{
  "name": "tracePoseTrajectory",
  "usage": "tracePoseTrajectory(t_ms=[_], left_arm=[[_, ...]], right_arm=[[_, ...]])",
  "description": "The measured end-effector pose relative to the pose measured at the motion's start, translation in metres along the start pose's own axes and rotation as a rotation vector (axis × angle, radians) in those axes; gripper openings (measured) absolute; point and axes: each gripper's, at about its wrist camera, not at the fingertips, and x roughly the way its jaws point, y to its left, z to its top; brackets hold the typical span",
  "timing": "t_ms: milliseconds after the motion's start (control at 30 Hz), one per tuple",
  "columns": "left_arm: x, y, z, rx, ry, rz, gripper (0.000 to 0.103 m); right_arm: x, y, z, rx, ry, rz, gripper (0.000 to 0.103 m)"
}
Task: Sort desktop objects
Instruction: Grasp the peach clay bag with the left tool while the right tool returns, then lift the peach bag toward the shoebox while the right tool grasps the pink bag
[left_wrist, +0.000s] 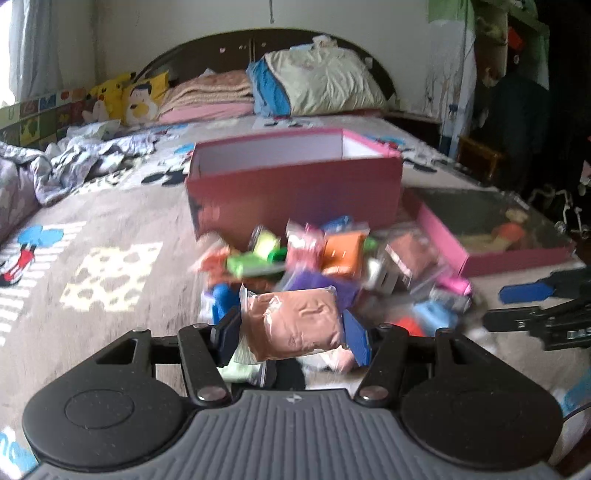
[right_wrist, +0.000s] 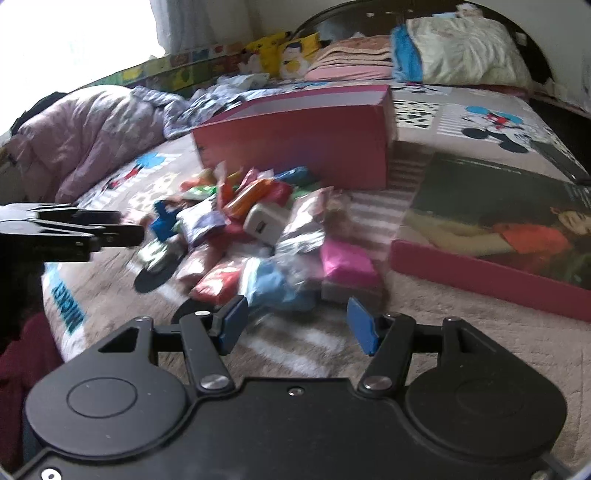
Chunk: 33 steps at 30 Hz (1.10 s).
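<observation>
Left tool (left_wrist: 291, 332) clamped on tan packet (left_wrist: 295, 326) — right tool (right_wrist: 295, 325) spread apart, holding nothing

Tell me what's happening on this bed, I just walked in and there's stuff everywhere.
Someone is sorting a pile of small colourful packets on the bed using two handheld grippers. The left gripper is shut on a tan clay packet, held up in front of the open pink box. The right gripper is open and empty, low near a light blue packet at the pile's near edge. The box lid lies beside the box.
</observation>
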Motion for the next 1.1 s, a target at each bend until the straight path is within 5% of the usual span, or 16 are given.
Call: tracePoseTrajectory(t_ms=[633, 833, 1100], left_arm=[[-0.012, 0.001, 0.048, 0.000, -0.079, -0.075, 0.058], [-0.003, 0.005, 0.065, 0.011, -0.096, -0.071, 0.058], [0.013, 0.011, 0.090, 0.010, -0.119, -0.070, 0.058]], right_arm=[[0.056, -0.067, 0.009, 0.324, 0.002, 0.102, 0.058], [0.052, -0.061, 0.007, 0.283, -0.005, 0.108, 0.046], [0.031, -0.059, -0.003, 0.270, 0.019, 0.062, 0.045]])
